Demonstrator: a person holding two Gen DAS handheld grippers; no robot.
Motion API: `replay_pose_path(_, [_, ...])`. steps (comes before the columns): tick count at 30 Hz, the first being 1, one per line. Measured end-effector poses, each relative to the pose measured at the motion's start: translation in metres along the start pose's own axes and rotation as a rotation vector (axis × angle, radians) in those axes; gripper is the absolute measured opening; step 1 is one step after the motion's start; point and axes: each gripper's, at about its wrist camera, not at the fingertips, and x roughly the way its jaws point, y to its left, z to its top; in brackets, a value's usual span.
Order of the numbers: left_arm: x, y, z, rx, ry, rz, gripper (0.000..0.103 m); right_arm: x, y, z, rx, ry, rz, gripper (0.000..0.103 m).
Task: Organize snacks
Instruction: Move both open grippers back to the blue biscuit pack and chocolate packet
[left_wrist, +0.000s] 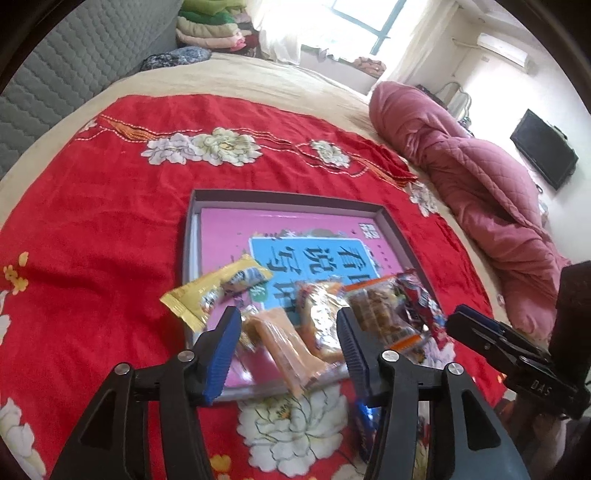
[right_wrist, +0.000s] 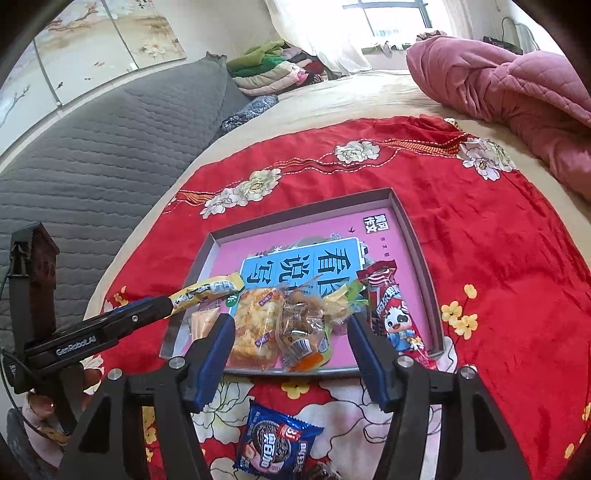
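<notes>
A shallow grey box (left_wrist: 397, 229) (right_wrist: 410, 229) with a pink book inside lies on the red floral blanket. Several snacks sit at its near end: a yellow packet (left_wrist: 214, 291) (right_wrist: 207, 290), an orange wafer pack (left_wrist: 288, 347), a clear biscuit pack (right_wrist: 255, 325), a clear candy pack (right_wrist: 301, 328) and a red panda-print pack (right_wrist: 393, 314). A blue Oreo pack (right_wrist: 275, 445) lies on the blanket in front of the box. My left gripper (left_wrist: 288, 354) is open over the snacks. My right gripper (right_wrist: 291, 354) is open above the box's near edge.
A pink quilt (left_wrist: 476, 184) is bunched at the right on the bed. A grey padded headboard (right_wrist: 92, 158) and folded clothes (right_wrist: 277, 70) are at the back left. A TV (left_wrist: 543, 147) hangs on the far wall.
</notes>
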Motion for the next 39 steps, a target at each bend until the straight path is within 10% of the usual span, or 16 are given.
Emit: replay_pose_path(39, [0.029,-0.060,-0.078,0.070,0.294,-0.116,0.057,-0.005,0.008,-0.103,-0.420,0.272,-0.047,0.064])
